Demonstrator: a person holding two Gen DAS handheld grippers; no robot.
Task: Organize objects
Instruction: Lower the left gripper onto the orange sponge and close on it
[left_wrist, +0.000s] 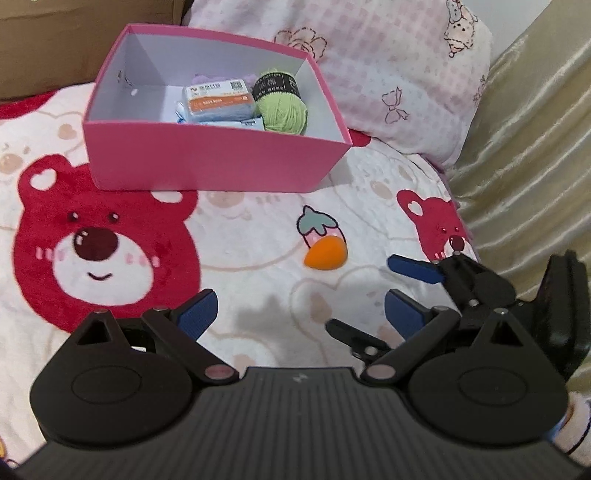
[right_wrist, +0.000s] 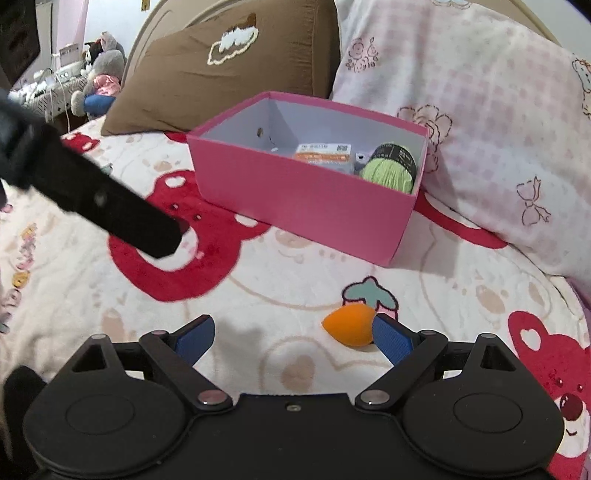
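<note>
An orange egg-shaped sponge lies on the bear-print blanket in front of a pink open box. The box holds a green yarn ball and a light blue packet with an orange label. My left gripper is open and empty, low over the blanket, short of the sponge. My right gripper is open, with the sponge just inside its right finger. In the left wrist view the right gripper comes in from the right, beside the sponge. The box and yarn also show in the right wrist view.
A pink patterned pillow lies behind and right of the box. A brown pillow lies behind it to the left. A gold satin cover edges the bed on the right. The left gripper's black body crosses the right wrist view. Plush toys sit far back left.
</note>
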